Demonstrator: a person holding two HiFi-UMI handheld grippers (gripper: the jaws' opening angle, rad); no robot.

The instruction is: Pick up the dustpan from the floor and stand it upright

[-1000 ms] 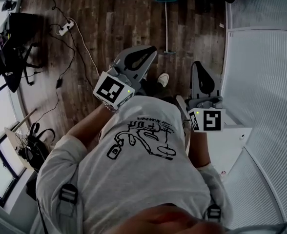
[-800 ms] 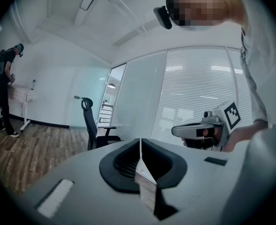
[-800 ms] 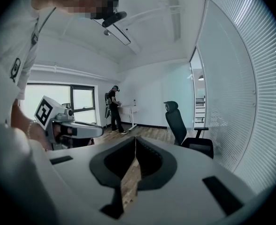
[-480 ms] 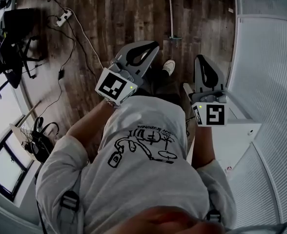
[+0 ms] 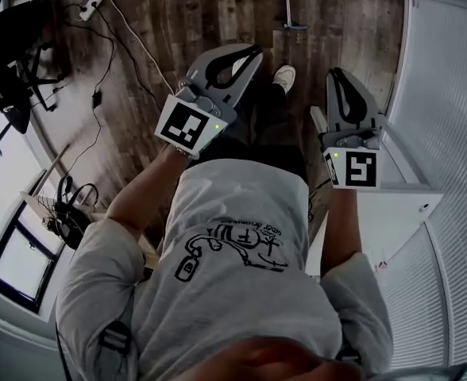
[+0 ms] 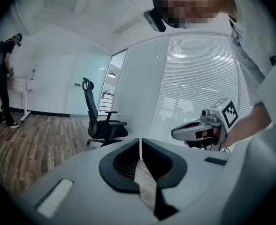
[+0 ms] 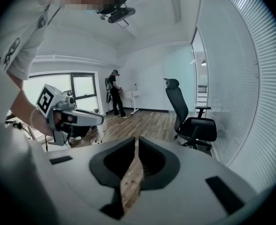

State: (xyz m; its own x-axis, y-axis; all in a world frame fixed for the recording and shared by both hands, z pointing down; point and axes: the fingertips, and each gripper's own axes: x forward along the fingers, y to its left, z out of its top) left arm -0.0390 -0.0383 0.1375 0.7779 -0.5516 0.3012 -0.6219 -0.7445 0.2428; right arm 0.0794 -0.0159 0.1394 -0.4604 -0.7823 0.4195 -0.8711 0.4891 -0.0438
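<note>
Two empty grippers, left gripper [image 5: 252,51] and right gripper [image 5: 334,75], are pointing forward with jaws together, probably because the dustpan handle [image 5: 287,2] is lying well ahead on the floor [image 5: 178,22].

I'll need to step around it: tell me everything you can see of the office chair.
The chair is black, with a tall back, a headrest on top, two armrests, a padded seat and a spoked base. It stands upright and empty on the wood floor, close to the blind-covered wall. Only the floor touches it.
</note>
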